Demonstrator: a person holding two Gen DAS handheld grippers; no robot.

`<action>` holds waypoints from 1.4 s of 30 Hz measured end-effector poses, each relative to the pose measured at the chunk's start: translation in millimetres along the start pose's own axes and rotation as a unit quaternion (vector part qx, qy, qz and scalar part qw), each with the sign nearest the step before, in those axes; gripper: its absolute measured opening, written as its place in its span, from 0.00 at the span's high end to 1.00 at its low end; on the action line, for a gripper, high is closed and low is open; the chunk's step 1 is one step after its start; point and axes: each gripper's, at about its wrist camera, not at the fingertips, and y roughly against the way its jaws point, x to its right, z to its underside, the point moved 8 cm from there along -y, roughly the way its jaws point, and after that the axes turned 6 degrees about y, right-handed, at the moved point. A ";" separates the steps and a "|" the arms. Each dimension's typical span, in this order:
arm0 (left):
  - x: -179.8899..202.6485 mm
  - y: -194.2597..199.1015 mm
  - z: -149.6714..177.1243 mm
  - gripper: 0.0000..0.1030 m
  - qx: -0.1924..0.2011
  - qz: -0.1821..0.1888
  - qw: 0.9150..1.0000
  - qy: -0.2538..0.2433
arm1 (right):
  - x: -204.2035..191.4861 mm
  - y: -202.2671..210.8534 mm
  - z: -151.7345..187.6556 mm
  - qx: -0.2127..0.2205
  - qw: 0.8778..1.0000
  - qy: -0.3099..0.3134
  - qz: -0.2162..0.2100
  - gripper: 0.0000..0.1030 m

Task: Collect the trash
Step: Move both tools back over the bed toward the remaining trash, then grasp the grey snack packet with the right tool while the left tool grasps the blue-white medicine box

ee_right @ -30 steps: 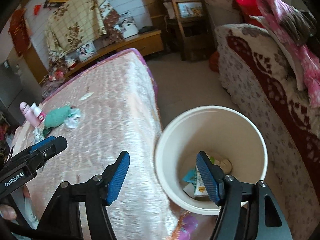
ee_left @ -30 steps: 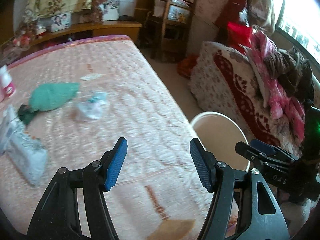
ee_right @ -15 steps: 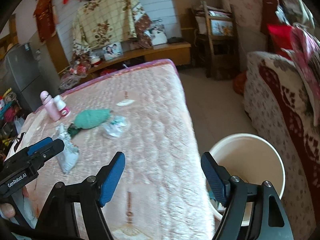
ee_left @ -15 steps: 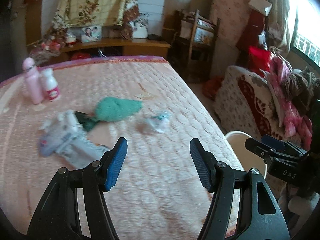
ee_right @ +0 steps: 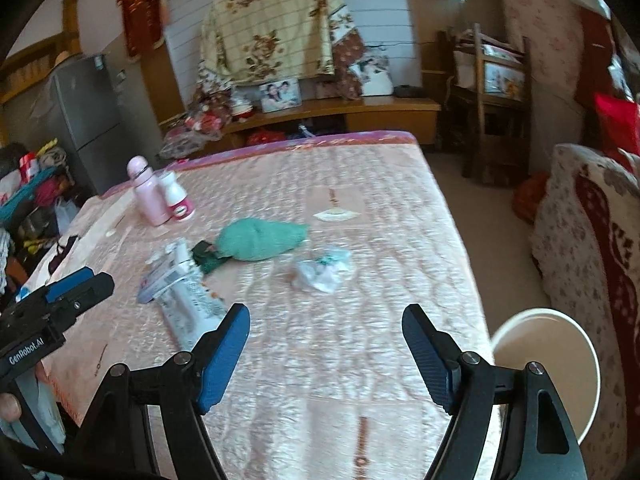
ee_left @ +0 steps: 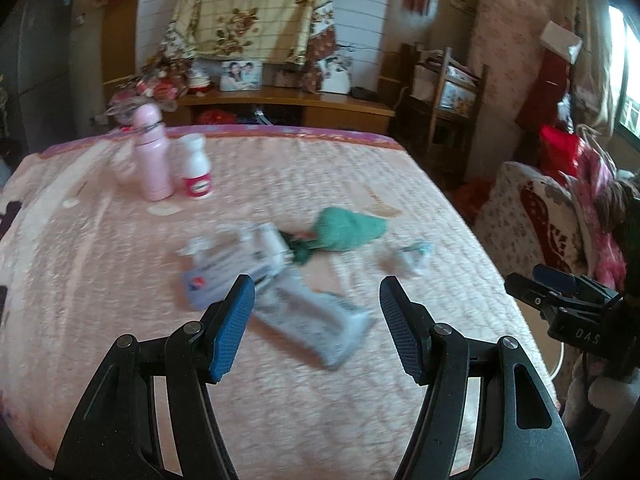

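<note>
Trash lies on the pink quilted bed: grey-white plastic packets, a green bag and a crumpled clear wrapper. My left gripper is open and empty, hovering just short of the packets. My right gripper is open and empty above the bed's near part, the wrapper ahead of it. A white bin stands on the floor at the bed's right side.
A pink bottle and a small white bottle stand at the bed's far left. A small white scrap lies further back. A patterned sofa flanks the floor gap; wooden shelf and chair behind.
Both grippers have swung left, away from the bin and over the bed. The trash now lies straight ahead of them. Both stay open and empty.
</note>
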 end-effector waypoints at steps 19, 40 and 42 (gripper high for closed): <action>-108.9 -41.1 7.6 0.38 -0.058 -0.024 0.995 0.077 | -123.3 -105.9 15.6 -0.094 0.978 0.094 -0.161 0.18; -82.8 -134.5 3.6 0.34 -0.138 0.074 0.988 -0.020 | -71.0 -123.0 41.8 -0.135 0.981 0.086 -0.110 0.50; -73.8 -125.9 13.2 0.34 -0.150 0.091 0.984 -0.022 | -61.2 -117.6 45.0 -0.139 0.981 0.078 -0.108 0.50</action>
